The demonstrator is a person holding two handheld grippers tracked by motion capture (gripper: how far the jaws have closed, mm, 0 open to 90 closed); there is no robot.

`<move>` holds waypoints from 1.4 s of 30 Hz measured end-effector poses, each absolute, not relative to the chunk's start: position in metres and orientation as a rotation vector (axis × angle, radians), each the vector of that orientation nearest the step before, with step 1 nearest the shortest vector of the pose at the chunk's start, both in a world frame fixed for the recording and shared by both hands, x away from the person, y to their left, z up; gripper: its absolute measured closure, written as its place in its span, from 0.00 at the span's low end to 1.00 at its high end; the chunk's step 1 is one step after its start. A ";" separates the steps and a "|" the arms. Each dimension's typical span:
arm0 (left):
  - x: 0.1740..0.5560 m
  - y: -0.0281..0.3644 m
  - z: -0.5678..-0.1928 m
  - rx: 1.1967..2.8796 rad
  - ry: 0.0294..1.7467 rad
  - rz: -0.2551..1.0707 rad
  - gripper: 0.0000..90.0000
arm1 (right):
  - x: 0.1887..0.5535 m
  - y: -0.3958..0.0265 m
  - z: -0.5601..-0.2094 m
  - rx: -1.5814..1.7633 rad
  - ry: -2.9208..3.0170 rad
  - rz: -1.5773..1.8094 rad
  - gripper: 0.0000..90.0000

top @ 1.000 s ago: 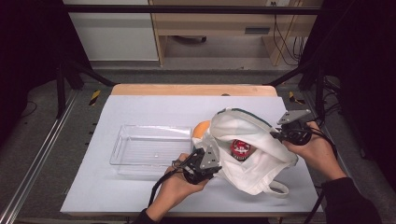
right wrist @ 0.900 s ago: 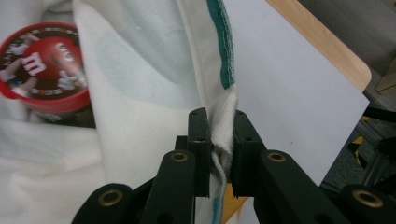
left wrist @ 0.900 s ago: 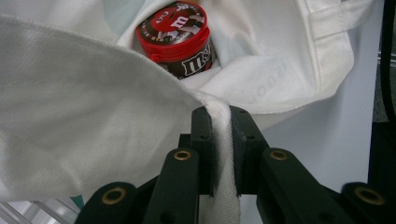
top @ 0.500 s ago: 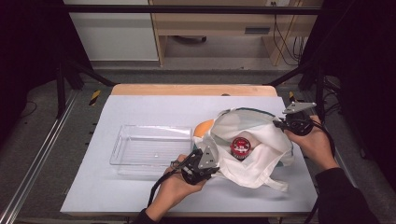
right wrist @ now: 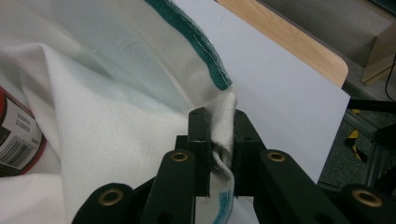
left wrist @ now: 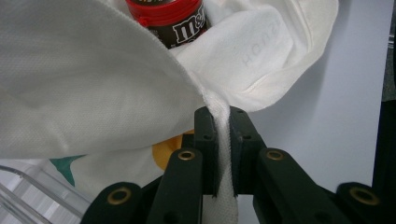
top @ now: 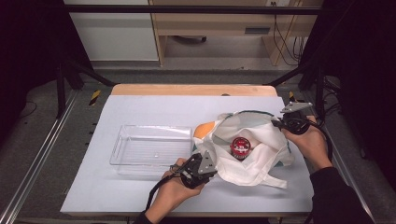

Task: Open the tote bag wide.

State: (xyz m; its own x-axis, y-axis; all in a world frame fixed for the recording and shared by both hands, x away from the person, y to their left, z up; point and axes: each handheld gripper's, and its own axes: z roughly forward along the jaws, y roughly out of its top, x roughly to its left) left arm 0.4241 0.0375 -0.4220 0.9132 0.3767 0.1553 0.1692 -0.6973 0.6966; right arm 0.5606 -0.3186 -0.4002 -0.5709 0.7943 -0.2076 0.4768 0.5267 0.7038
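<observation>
The left gripper [left wrist: 223, 135] is pinching the bag [top: 261, 154] by its near edge. The right gripper [right wrist: 218, 135] is pinching the bag's far, green-trimmed edge. The bag is lying on the table [top: 154, 109], holding a red-lidded jar [top: 241, 147], just beside a clear tray [top: 149, 150].

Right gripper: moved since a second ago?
Yes. In the high view the right gripper, shut on the white bag, has shifted toward the table's far edge and slightly right, spreading the bag's mouth.
</observation>
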 end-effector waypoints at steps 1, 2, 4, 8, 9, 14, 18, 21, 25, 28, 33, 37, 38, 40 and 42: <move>0.424 0.038 -0.423 2.345 0.392 0.373 0.93 | 0.561 -0.319 -0.400 1.032 2.254 0.817 0.91; 0.424 0.037 -0.423 2.344 0.393 0.370 0.93 | 0.561 -0.319 -0.402 1.038 2.252 0.822 0.91; 0.423 0.036 -0.424 2.345 0.394 0.377 0.93 | 0.560 -0.319 -0.406 1.053 2.248 0.823 0.91; 0.421 0.037 -0.426 2.351 0.388 0.380 0.93 | 0.559 -0.321 -0.411 1.072 2.238 0.834 0.91; 0.421 0.037 -0.426 2.350 0.392 0.382 0.93 | 0.559 -0.322 -0.412 1.076 2.235 0.840 0.90; 0.419 0.039 -0.430 2.356 0.395 0.382 0.93 | 0.559 -0.323 -0.414 1.083 2.229 0.850 0.90; 0.419 0.039 -0.431 2.350 0.403 0.388 0.93 | 0.558 -0.322 -0.414 1.087 2.226 0.855 0.90; 0.420 0.039 -0.432 2.348 0.407 0.383 0.93 | 0.554 -0.321 -0.411 1.083 2.220 0.862 0.88; 0.421 0.040 -0.433 2.344 0.410 0.385 0.93 | 0.549 -0.320 -0.409 1.092 2.213 0.877 0.70; 0.420 0.040 -0.433 2.339 0.414 0.384 0.93 | 0.542 -0.319 -0.405 1.077 2.223 0.887 0.53; 0.419 0.039 -0.432 2.332 0.417 0.387 0.93 | 0.537 -0.320 -0.407 1.108 2.270 0.902 0.40; 0.419 0.039 -0.432 2.332 0.416 0.388 0.93 | 0.537 -0.320 -0.414 1.103 2.277 0.859 0.53; 0.420 0.040 -0.432 2.333 0.416 0.386 0.93 | 0.537 -0.319 -0.415 1.105 2.282 0.851 0.60; 0.420 0.041 -0.433 2.336 0.415 0.392 0.93 | 0.539 -0.318 -0.417 1.090 2.286 0.810 0.72; 0.420 0.041 -0.434 2.333 0.422 0.390 0.93 | 0.541 -0.319 -0.418 1.088 2.268 0.773 0.85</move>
